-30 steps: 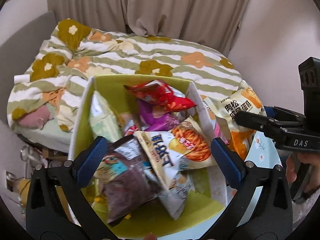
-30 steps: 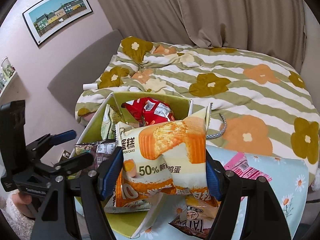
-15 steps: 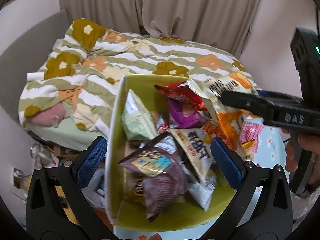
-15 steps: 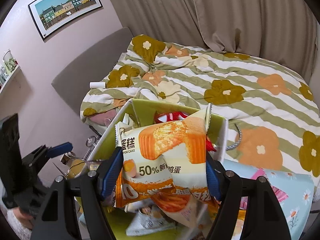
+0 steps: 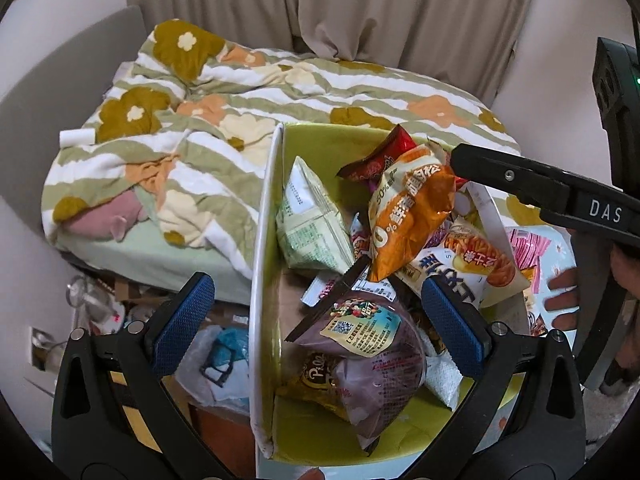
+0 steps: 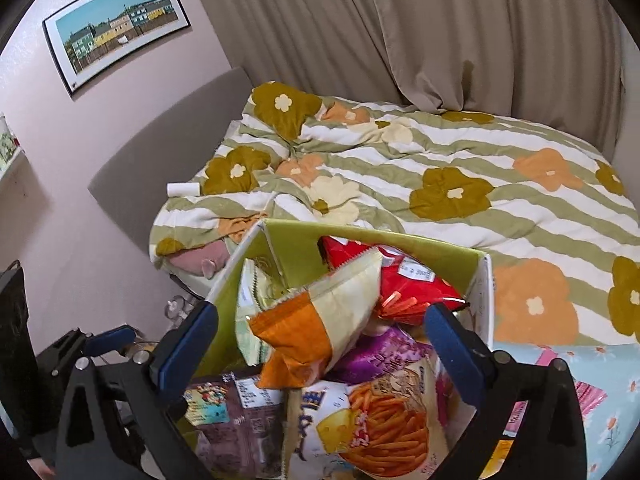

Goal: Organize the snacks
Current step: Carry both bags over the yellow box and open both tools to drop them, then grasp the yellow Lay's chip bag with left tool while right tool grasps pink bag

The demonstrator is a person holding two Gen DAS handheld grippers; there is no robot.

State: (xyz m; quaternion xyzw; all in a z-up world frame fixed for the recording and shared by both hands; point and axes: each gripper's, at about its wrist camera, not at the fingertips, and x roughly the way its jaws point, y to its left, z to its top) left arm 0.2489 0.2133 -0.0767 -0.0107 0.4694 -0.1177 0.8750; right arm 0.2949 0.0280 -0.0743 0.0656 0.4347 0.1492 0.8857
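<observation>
The right gripper [image 6: 322, 344] has its blue-padded fingers [image 6: 188, 344] spread wide, nothing pinched. Between them, apart from both pads, the orange-and-cream chiffon cake packet [image 6: 316, 328] lies tilted on the heap in the green-lined box [image 6: 400, 242], over a purple bag [image 6: 384, 356] and a cheese-stick bag [image 6: 372, 428], with a red packet [image 6: 416, 284] just beyond.

The left gripper [image 5: 318, 322] is likewise released, straddling the box's white wall [image 5: 258, 264]. Ahead of its right finger [image 5: 450, 326] sit a purple-brown nut bag [image 5: 368, 344] and a pale green packet [image 5: 312, 224]. A flowered quilt [image 5: 240, 112] lies beyond.
</observation>
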